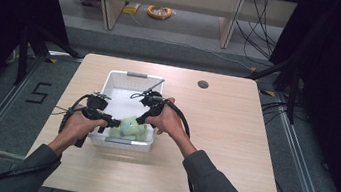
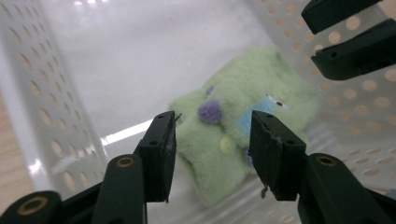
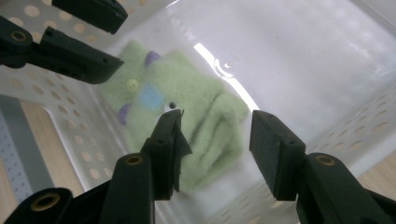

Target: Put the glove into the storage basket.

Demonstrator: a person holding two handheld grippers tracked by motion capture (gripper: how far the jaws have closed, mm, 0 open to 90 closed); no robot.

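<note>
plush cloth (image 1: pixel 132 127) in basket (image 1: pixel 133 75), basket on table (image 1: pixel 223 134)

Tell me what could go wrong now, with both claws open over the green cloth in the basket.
1. The green cloth lies loosely folded at the near end of the white basket; a regrasp might catch one layer and undo the fold.
2. The left claw and right claw hang close together and could collide.
</note>
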